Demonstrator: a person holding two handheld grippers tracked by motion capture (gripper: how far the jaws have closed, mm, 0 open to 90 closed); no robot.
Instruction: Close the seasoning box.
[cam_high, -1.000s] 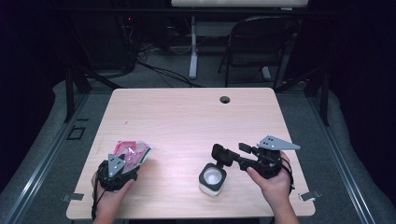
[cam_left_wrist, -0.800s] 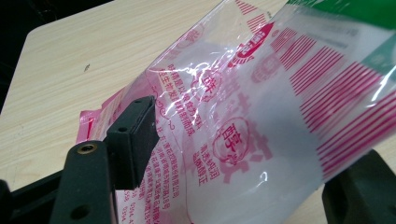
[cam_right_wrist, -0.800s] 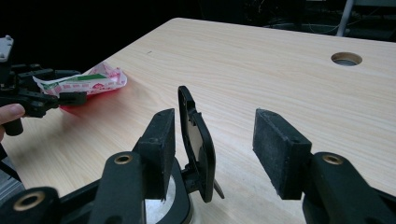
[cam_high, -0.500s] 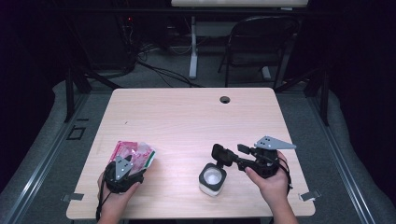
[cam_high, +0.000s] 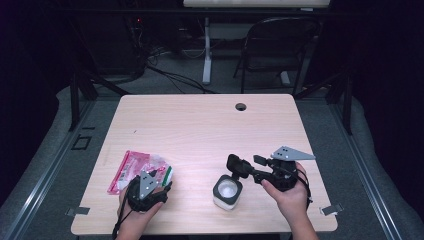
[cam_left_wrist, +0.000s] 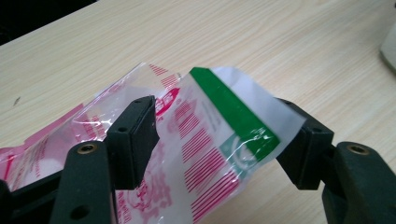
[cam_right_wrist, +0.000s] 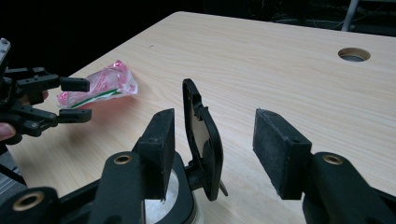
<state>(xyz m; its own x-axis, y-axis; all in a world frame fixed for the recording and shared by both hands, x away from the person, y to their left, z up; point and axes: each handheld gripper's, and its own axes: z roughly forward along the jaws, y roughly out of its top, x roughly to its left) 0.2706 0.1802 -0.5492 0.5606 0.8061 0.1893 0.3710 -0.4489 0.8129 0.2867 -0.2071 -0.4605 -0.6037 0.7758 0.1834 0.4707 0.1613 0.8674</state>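
Left hand-held gripper (cam_left_wrist: 217, 154), jaws spread around the crinkly pink-and-clear plastic packet (cam_left_wrist: 205, 140), should pinch its stiffer green-striped edge; light, slippery film.

High view: fixed overhead camera on the person's side, facing forward and down, far enough back to take in the whole light wooden table (cam_high: 200, 130) plus dark floor and a folding chair beyond. Left gripper view: rides the left gripper (cam_left_wrist: 219, 140), very close, looking along its black jaws at the crinkled pink-and-clear plastic packet with green strip (cam_left_wrist: 205, 140) at the near-left table. Right gripper view: rides the right gripper (cam_right_wrist: 212, 140), low, facing across the table toward its left and far edges, close on the small white container with open black flip lid (cam_right_wrist: 198, 140). Shared: packet (cam_right_wrist: 100, 84), left gripper (cam_right_wrist: 74, 100), container (cam_high: 227, 191), tabletop.
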